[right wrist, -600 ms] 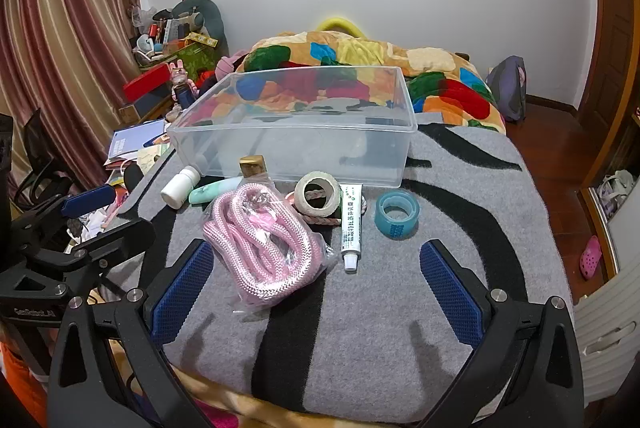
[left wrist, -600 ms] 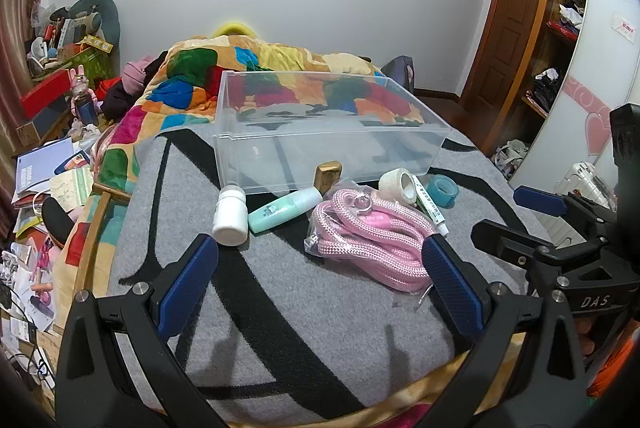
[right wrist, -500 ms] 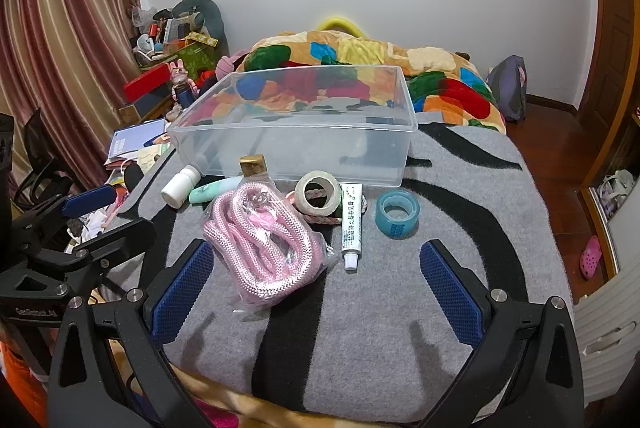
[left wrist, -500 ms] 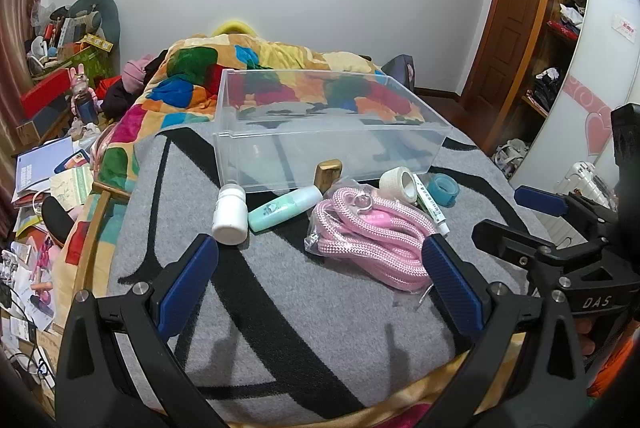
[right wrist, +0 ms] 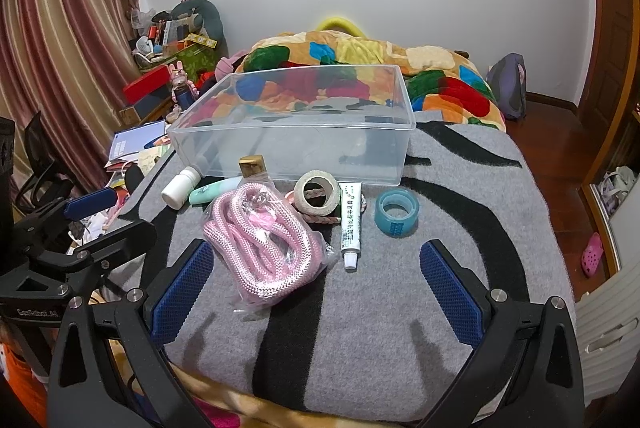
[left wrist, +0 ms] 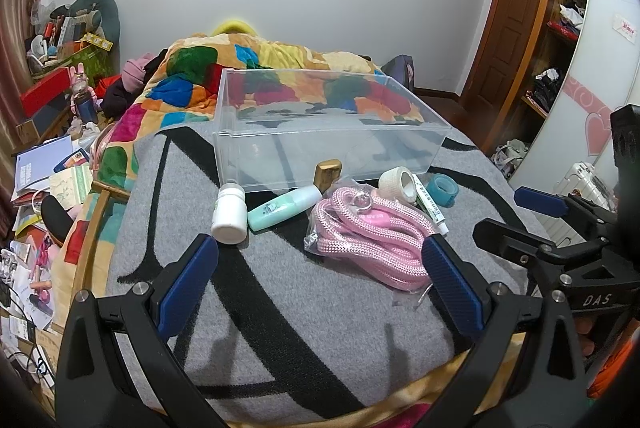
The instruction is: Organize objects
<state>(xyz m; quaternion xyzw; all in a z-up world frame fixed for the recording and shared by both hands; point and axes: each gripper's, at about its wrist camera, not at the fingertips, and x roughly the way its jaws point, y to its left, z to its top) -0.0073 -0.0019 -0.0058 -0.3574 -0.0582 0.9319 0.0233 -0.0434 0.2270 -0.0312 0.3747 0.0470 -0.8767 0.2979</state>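
Observation:
A clear plastic bin [left wrist: 320, 135] [right wrist: 296, 131] stands empty on a grey and black blanket [left wrist: 280, 308]. In front of it lie a white bottle [left wrist: 229, 214] [right wrist: 180, 187], a mint tube [left wrist: 284, 207] [right wrist: 214, 189], a gold-capped item [left wrist: 328, 173] [right wrist: 252, 165], a bagged pink rope [left wrist: 372, 236] [right wrist: 264, 244], a white tape roll [left wrist: 398, 183] [right wrist: 318, 191], a white ointment tube [left wrist: 430, 205] [right wrist: 351, 224] and a blue tape roll [left wrist: 442, 189] [right wrist: 397, 211]. My left gripper [left wrist: 320, 284] is open and empty, short of the row. My right gripper [right wrist: 316, 288] is open and empty near the rope.
A colourful quilt [left wrist: 248, 67] lies behind the bin. Cluttered papers and boxes [left wrist: 48, 163] fill the floor to the left. A wooden door and shelves [left wrist: 532, 27] stand to the right. The blanket's front edge is just below both grippers.

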